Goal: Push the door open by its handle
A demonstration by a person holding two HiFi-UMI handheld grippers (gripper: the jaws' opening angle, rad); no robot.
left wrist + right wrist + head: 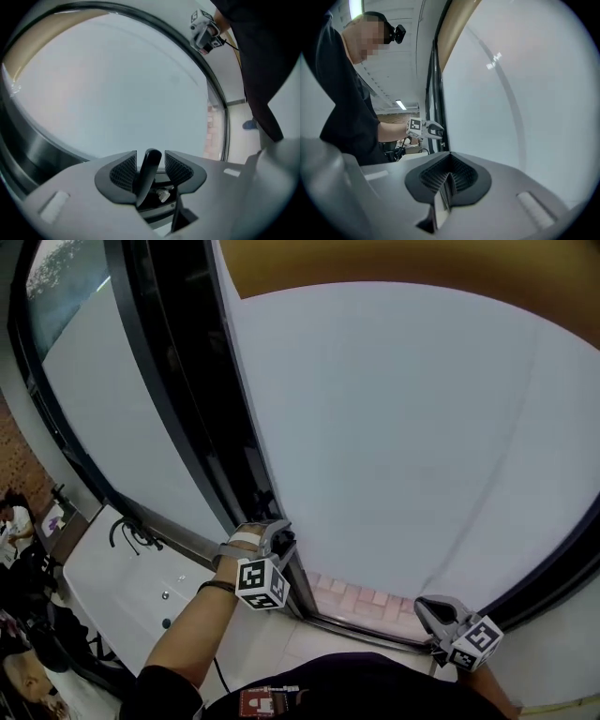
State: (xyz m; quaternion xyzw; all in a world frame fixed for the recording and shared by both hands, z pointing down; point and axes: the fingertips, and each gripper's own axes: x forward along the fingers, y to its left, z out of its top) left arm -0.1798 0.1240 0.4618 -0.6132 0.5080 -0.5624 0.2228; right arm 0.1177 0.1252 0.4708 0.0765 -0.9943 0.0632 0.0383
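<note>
Big frosted glass door (403, 427) fills the view, with a dark frame (187, 409) down its left edge. The black handle (146, 176) is at that edge, right in the gap of the left tongs (278, 538). They're released, not squeezing it, and it pokes up through the gap a bit tilted. Right tongs (427, 607) are clenched on nothing, well apart from it. Left looks like the one to push.
</note>
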